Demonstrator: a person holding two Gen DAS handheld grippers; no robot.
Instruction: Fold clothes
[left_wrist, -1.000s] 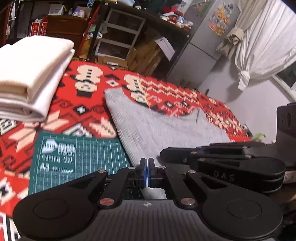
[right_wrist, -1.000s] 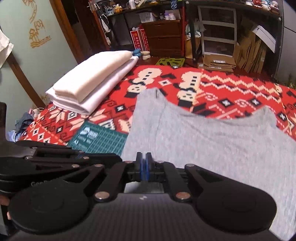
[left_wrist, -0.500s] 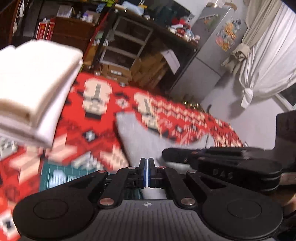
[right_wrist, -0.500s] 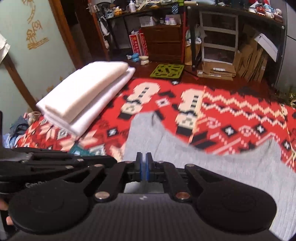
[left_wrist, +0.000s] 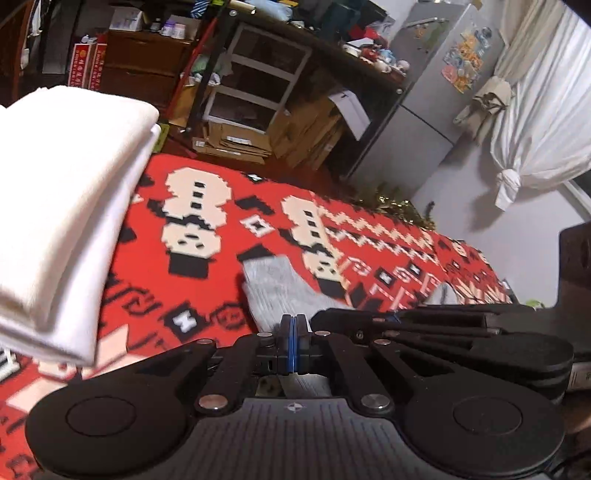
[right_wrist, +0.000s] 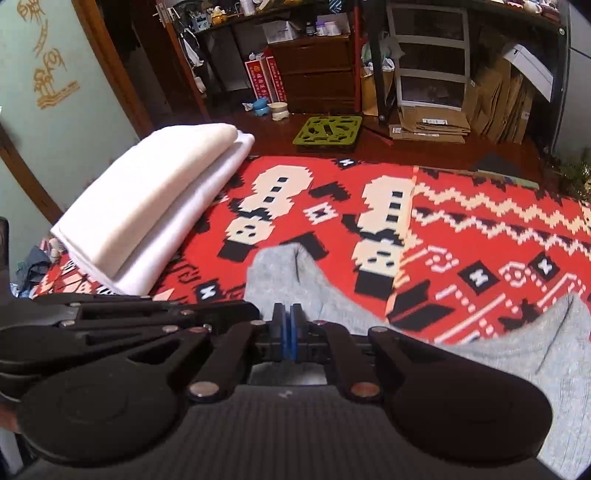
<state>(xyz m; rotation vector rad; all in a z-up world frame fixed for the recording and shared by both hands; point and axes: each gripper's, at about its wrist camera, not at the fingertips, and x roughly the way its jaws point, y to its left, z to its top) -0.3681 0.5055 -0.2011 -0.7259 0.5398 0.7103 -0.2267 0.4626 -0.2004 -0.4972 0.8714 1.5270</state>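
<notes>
Pinching soft grey knit garment (right_wrist: 295, 291) in my left gripper (left_wrist: 293, 332) and right gripper (right_wrist: 287, 325), fingers clenched side by side, cloth draped over red patterned blanket (right_wrist: 480, 229), folded white towels (right_wrist: 155, 199) left.

Grey garment (right_wrist: 295, 291), seemingly lifted, draped.

The grey garment (right_wrist: 524, 354) ran off the right edge, its near part hidden behind the right gripper (right_wrist: 287, 325); the patterned blanket (left_wrist: 177, 295) was blurred
</notes>
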